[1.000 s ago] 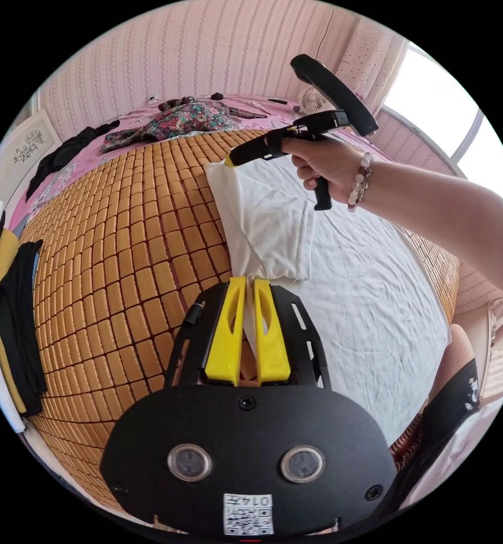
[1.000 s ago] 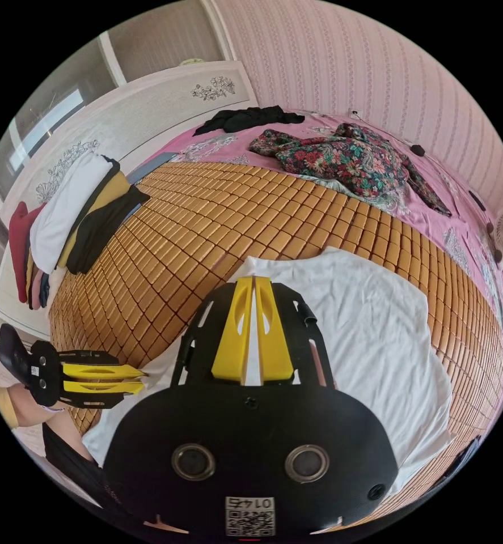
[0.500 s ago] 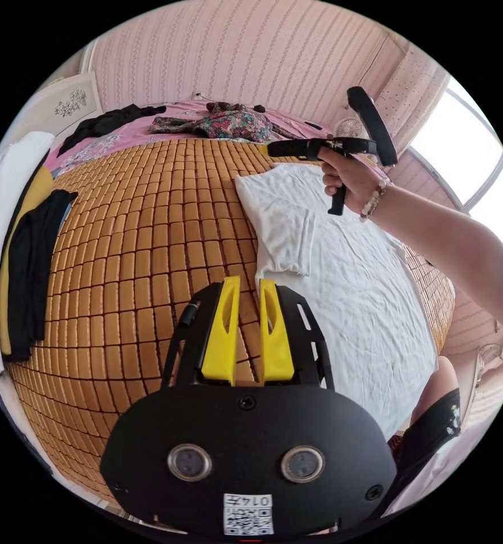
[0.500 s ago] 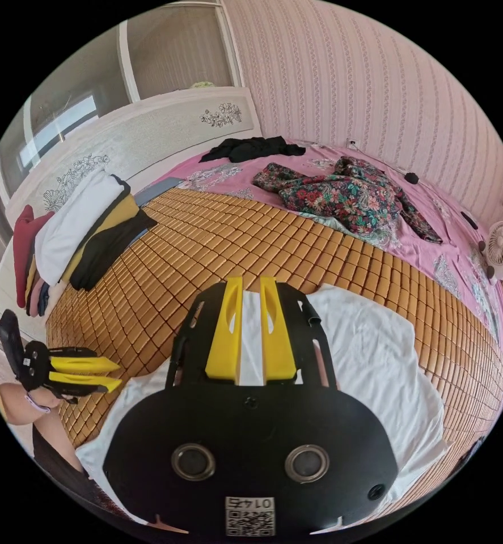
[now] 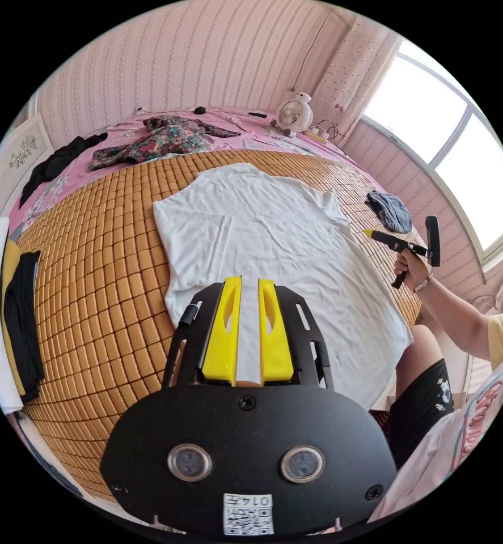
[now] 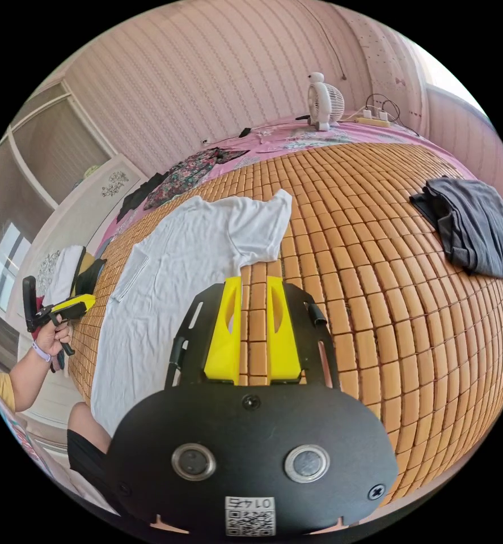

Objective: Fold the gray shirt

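White shirt (image 5: 274, 226) spread flat on bamboo mat (image 6: 376, 226); gray shirt (image 6: 472, 224) crumpled apart.
Left gripper (image 5: 249, 283), right gripper (image 6: 254, 280): jaws slightly parted, empty.

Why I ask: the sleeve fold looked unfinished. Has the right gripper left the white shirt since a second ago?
Yes. The right gripper let go and now hangs open past the white shirt, over the bamboo mat.

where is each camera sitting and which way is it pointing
Left gripper view: rides the left claw, open over the white shirt; the right claw and arm show.
Right gripper view: rides the right claw, open over the mat, facing the gray shirt; the left claw shows.
Shared: white shirt, mat, fan.
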A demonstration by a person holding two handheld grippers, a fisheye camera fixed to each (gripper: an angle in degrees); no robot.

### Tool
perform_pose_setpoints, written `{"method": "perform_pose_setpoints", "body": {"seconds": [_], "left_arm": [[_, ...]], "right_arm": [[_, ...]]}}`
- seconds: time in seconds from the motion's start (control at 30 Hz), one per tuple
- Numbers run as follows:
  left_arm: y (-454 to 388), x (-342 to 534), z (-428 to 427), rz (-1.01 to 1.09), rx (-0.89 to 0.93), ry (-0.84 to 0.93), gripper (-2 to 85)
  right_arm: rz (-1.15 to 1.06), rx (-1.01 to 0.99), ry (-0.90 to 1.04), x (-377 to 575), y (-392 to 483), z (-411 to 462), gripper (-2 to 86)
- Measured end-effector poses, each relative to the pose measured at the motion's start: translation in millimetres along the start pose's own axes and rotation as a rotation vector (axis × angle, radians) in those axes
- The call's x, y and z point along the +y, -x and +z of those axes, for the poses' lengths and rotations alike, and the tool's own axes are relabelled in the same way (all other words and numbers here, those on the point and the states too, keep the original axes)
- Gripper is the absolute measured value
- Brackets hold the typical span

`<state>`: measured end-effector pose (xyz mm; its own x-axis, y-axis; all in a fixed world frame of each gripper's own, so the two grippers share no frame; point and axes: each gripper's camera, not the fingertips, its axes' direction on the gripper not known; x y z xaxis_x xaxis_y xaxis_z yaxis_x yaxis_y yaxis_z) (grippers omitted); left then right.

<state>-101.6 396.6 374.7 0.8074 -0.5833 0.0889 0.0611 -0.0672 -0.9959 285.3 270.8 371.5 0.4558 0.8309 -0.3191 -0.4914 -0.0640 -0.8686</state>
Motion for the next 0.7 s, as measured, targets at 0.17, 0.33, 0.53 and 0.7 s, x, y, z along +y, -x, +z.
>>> {"method": "perform_pose_setpoints", "body": {"seconds": [0.17,0.33,0.53,0.7], "left_arm": [[-74,-77,64,0.145,0.133,0.023,4.6],[-129,-134,122,0.258,0.167,0.068,5.4],[-183,-196,187,0.317,0.218,0.093,6.3],[-222,-226,238,0.354,0.205,0.119,7.1]], "right_arm": [[-0.081,-0.004,0.041,-31,-6,9,8.1],[-0.081,0.110,0.060,-62,3,12,7.4],[-0.055,0.036,0.128,-80,-5,7,2.6],[-0.026,-0.015,0.121,-85,-9,-8,1.4]]}}
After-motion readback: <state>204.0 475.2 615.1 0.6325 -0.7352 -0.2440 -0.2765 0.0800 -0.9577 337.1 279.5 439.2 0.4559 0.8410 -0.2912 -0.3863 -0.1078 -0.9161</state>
